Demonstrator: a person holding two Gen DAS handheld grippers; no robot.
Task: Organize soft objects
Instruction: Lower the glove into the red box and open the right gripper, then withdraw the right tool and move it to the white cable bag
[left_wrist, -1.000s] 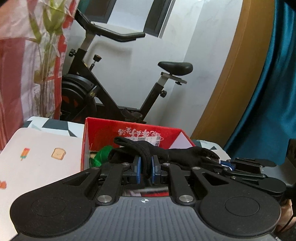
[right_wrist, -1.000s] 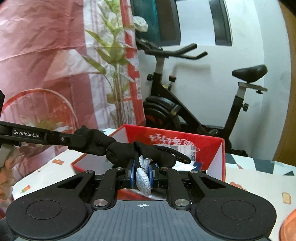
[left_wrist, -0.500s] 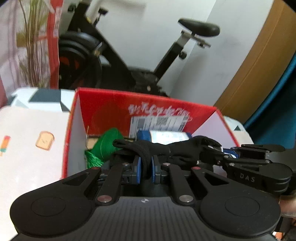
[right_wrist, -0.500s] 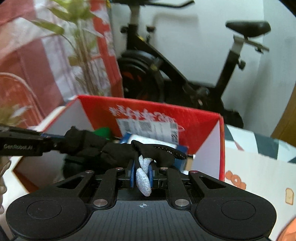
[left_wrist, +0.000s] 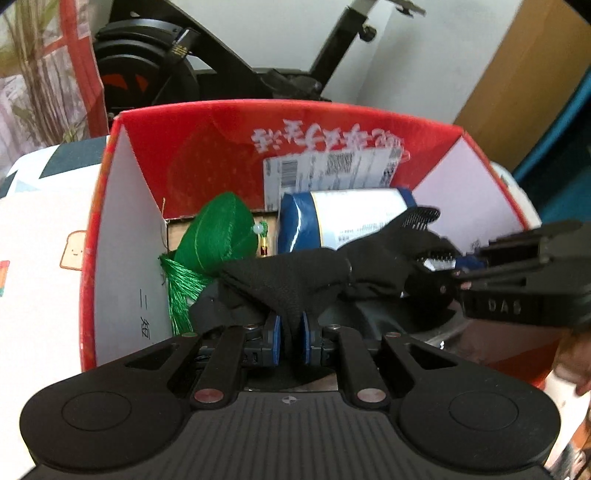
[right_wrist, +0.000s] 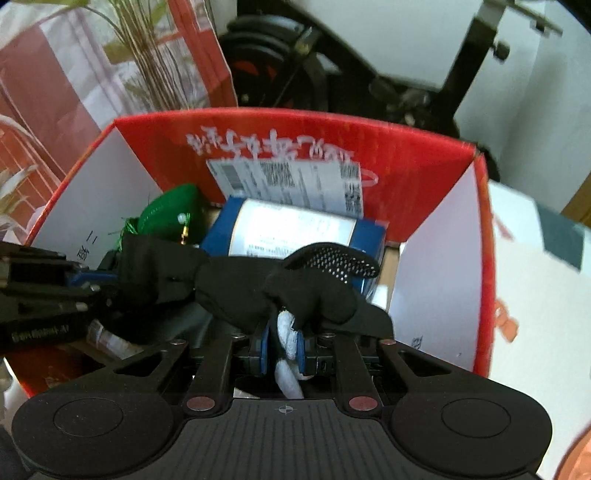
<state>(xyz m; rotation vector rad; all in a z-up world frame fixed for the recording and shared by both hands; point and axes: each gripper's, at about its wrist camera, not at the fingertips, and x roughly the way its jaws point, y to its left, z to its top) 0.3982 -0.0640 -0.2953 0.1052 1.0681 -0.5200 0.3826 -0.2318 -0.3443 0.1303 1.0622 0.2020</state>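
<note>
Glove (left_wrist: 295, 280) above box (left_wrist: 122, 229), over bottle (left_wrist: 351, 218)

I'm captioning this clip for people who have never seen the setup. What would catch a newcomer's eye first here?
First, the black glove stretched between the two grippers: the left gripper is shut on one end, the right gripper on the other. It hangs over the open red box, which fills the middle of both views. Inside lie a green tasselled ornament at the left and a blue-and-white package toward the back.
</note>
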